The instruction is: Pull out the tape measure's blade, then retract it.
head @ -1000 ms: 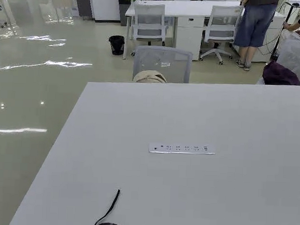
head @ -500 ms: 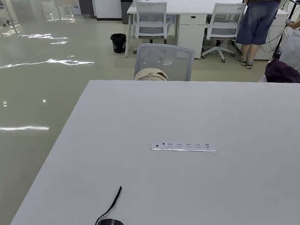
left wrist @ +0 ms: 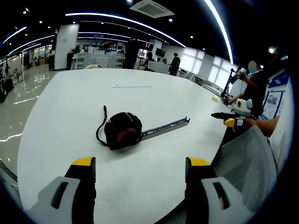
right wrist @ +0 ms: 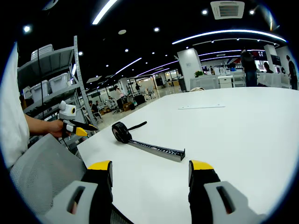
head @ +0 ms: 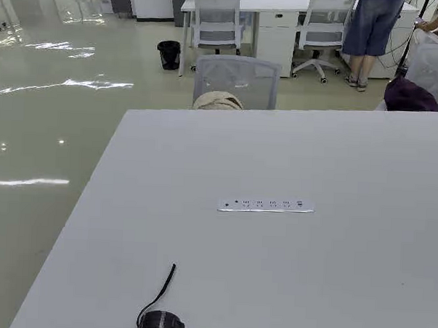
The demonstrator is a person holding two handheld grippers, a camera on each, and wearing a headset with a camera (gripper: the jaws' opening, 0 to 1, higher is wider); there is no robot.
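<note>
The left claw (left wrist: 141,164) stands wide open, its 2 yellow-tipped jaws well apart, holding nothing and touching nothing. In the right gripper view it sits in a hand just off the edge of the white counter (left wrist: 60,107). The tape measure (left wrist: 122,131), round and black with a reddish patch on its side, lies on the counter ahead of the left claw, roughly in line with the gap between the jaws but clearly apart from them. Its blade (left wrist: 166,126) is partly drawn out and lies flat on the counter, running off to the right in the left gripper view. A black strap (left wrist: 99,127) curls away from the opposite side. The right claw (right wrist: 150,166) is likewise wide open and empty, its 2 jaws spread, with the blade's free end nearer to it than the tape measure itself. In the head view the tape measure sits at the counter's near edge, toward the left, and a white power strip (head: 265,205) lies set in the counter well beyond it
</note>
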